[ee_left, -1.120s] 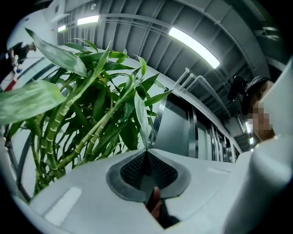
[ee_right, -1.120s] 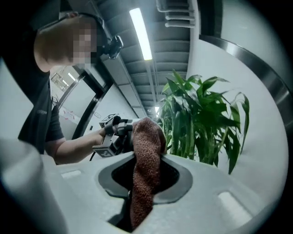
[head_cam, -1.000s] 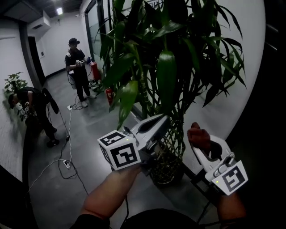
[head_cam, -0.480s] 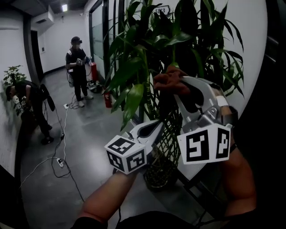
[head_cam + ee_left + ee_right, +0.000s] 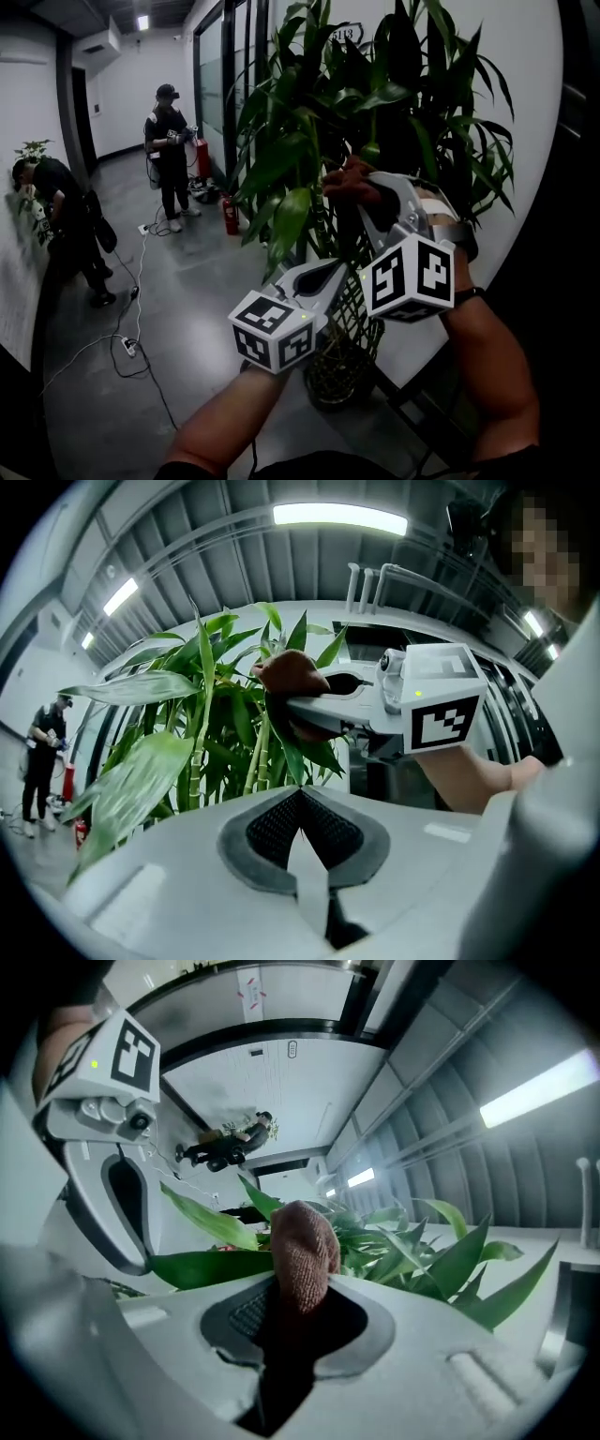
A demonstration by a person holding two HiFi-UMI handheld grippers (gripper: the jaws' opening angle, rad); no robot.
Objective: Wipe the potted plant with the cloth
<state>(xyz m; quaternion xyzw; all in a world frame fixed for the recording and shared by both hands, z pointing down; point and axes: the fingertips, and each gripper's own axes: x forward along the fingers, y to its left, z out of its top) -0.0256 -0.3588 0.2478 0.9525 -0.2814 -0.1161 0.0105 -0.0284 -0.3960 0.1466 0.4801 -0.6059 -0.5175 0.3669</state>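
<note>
Now R hand-held gripper (image 5: 298,1309) grips the cloth (image 5: 302,1241) tight; L hand-held gripper (image 5: 300,808) is clenched on nothing. Best: lay cloth flat on one leaf (image 5: 289,217), stroke base-to-tip w/ light pressure. Plant (image 5: 412,141) stands right ahead, cloth among upper leaves (image 5: 375,94), L lower by stems (image 5: 251,761).

1. Plant (image 5: 375,112): leaves packed tight, only narrow gaps between stems.
2. Wall (image 5: 530,122) close behind plant, blocks right side.
3. Floor (image 5: 187,309) left of pot (image 5: 336,370) open; cable (image 5: 128,348) crosses it.
4. Standing person (image 5: 172,141), bent person (image 5: 58,211) far off at floor's left edge.
</note>
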